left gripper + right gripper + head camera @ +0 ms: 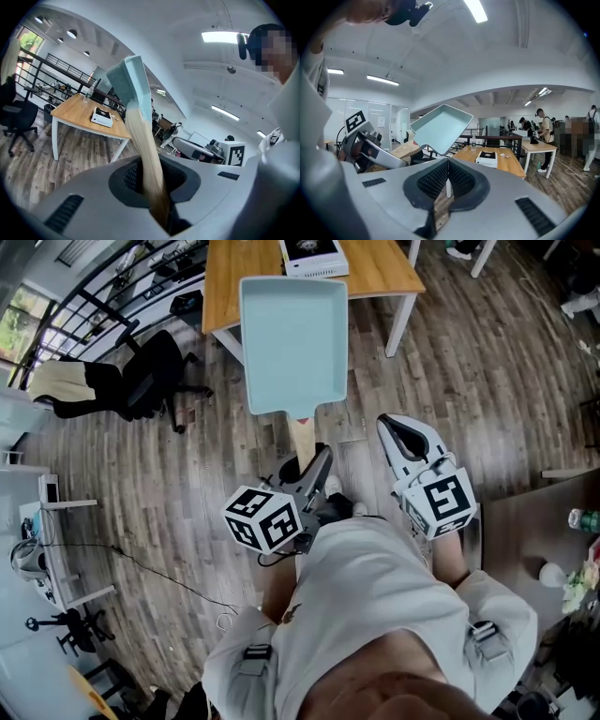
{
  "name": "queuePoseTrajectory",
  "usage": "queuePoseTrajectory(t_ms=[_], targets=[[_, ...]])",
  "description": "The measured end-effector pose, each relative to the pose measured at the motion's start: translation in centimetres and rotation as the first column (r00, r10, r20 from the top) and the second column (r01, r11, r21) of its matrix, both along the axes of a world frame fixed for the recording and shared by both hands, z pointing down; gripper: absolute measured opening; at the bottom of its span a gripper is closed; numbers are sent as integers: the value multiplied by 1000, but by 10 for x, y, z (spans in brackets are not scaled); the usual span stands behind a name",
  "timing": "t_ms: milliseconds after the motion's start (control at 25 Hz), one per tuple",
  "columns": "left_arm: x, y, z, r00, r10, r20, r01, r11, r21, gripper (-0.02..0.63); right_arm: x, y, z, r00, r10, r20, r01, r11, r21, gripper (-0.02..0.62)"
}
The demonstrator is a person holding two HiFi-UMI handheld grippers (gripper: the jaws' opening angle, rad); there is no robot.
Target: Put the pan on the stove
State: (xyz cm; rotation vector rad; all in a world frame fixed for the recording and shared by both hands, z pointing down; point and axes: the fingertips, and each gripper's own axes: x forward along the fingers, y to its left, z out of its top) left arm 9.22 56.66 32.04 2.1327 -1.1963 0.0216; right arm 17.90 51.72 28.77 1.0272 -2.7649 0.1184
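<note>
Head view: pan [293,338] in the air, held out toward the table [234,277], not yet over the stove [314,257] that stands on it. Left gripper [317,465] is clamped narrow on the wooden handle [302,432]; the right gripper [396,426] has its jaws together on nothing.

Pan is empty — bare pale-blue floor, nothing to spill.

Handling, judged: stiff, likely light. All the weight hangs beyond the grip, so it may droop or twist on the smooth wood. A grip nearer the body would steady it.
</note>
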Motion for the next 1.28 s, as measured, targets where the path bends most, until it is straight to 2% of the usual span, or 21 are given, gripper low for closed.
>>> queuePoseTrajectory(t_ms=[680,960,1280], targets=[[-71,-86,1,999,53,1,-53,999,-8,57,-70,-76,6,998,54,-43,-55,998,-22,21],[-75,-115,3,997,73,-15,-73,997,-23,57,-74,-103,8,996,76,-51,-78,996,-36,21],[-72,-161,8,998,63,-7,-63,997,-39,57,-72,-151,13,997,56,-51,-58,998,-38,21]])
